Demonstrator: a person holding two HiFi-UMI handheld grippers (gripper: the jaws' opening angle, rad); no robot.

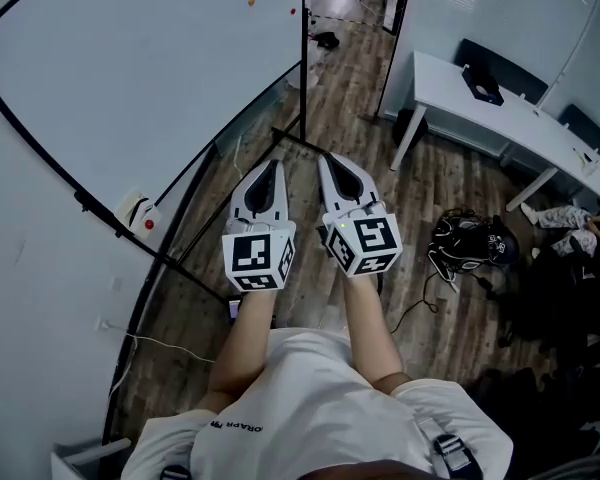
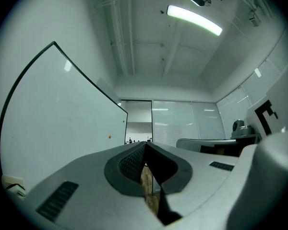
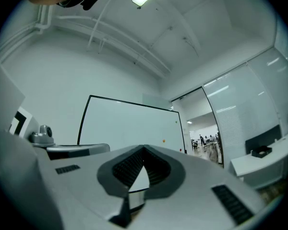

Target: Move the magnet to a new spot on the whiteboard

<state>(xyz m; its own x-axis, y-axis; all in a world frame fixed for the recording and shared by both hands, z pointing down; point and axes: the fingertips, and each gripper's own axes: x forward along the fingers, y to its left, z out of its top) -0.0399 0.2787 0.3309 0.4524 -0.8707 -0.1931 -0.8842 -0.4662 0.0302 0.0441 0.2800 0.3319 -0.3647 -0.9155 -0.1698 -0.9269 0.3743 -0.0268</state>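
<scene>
While nothing's grabbed yet, claws: left claw (image 1: pixel 273 168) and right claw (image 1: pixel 330 160) are both pressed together at the tips with nothing in either. They sit side by side out front, well apart from the board (image 1: pixel 130 78).
Magnets: green magnet (image 3: pixel 176 122), orange magnet (image 3: pixel 163 141) and red magnet (image 3: pixel 180 149) are all stuck near the board's far edge, apart from each other. No clue which one is "the" magnet tbh.
Risk, wrong pick: three lookalike dots fairly near each other, so it'd be easy to go for the wrong one.
Risk, shut claw: if a claw reaches the board pressed together like this, I reckon it just pokes the magnet and shoves it along instead of pinching it.
Risk, slip: they look small and flat, so a shallow pinch could pop one off and it drops to the floor (image 1: pixel 450 188).
Risk, board: it sits on a black stand (image 1: pixel 302 68), so a hard push would probably rock it.
Risk, feet: the stand's foot bar and a white cable (image 1: pixel 165 345) lie on the floor by the board's base, which is trip bait.
Count, claws: 2.
Count, magnets: 3 in the right gripper view, but the head view only catches orange and red.
Count, boards: 1.
Count, surfaces: 1 long white surface (image 1: pixel 480 108) that I can make out, off to the right and not involved.
</scene>
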